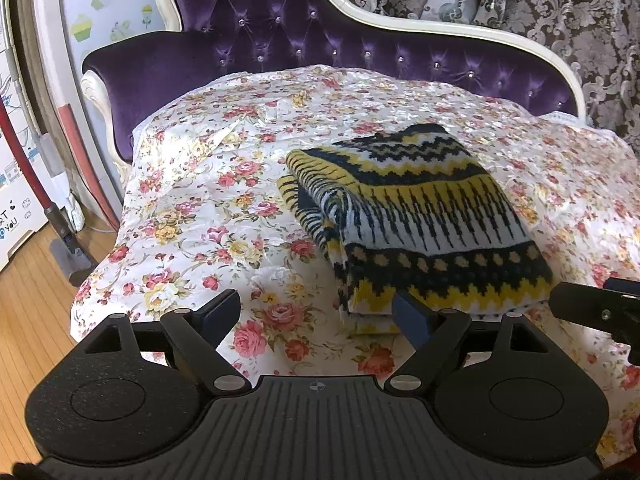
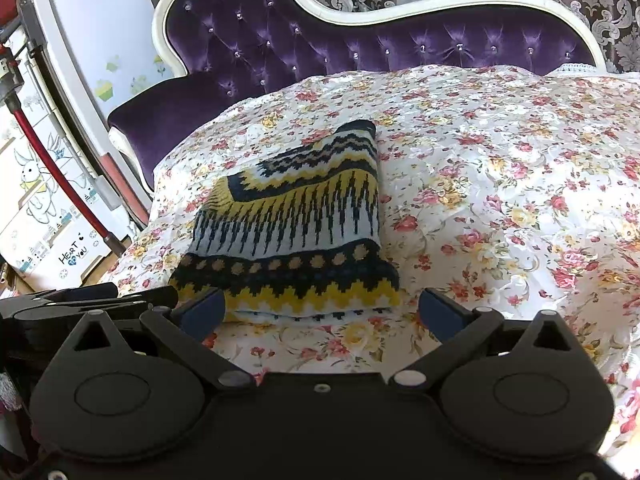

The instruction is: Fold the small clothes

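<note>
A knitted garment (image 1: pixel 420 216) with navy, yellow and white zigzag bands lies folded in a thick rectangle on the floral bedspread (image 1: pixel 192 208). It also shows in the right wrist view (image 2: pixel 296 224). My left gripper (image 1: pixel 316 312) is open and empty, just short of the garment's near left corner. My right gripper (image 2: pixel 320 312) is open and empty, its jaws standing either side of the garment's near edge without holding it. The right gripper's finger shows at the right edge of the left wrist view (image 1: pixel 592 308), and the left gripper shows at the left of the right wrist view (image 2: pixel 92 300).
A purple tufted headboard (image 1: pixel 280 40) with a cream frame backs the bed. A red-tubed stick vacuum (image 1: pixel 40 184) leans by the wall at the left over wooden floor (image 1: pixel 28 320). Patterned curtains (image 1: pixel 560 12) hang behind.
</note>
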`<state>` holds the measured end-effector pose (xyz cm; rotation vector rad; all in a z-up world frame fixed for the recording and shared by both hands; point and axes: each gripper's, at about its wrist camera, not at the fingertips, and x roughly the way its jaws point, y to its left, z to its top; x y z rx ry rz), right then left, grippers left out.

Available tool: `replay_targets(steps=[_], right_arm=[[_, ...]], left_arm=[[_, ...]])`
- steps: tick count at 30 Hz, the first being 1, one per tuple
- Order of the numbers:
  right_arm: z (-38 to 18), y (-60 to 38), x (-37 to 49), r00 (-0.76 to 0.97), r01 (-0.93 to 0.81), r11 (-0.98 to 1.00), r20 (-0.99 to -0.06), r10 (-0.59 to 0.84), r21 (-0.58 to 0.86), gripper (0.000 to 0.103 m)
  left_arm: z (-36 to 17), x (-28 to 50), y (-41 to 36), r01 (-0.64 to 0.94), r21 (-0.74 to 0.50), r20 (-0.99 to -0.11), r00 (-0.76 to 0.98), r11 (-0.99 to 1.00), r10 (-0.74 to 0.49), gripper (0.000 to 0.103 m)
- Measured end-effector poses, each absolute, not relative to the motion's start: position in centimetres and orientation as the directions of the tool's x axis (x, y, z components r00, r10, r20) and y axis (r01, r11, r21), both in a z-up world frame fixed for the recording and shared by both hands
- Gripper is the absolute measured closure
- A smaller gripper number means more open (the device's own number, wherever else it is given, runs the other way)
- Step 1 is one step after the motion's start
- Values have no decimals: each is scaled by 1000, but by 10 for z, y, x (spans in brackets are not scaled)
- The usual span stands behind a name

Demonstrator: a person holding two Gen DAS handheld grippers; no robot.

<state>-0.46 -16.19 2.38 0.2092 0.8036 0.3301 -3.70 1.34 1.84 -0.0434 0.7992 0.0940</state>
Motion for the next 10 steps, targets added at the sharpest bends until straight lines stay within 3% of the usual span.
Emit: replay_targets(steps=[10], right_arm=[[18, -160, 0, 626, -202, 927, -686, 370, 316, 0]], left_arm=[[15, -34, 14, -99, -5, -727, 684, 995, 65, 20]])
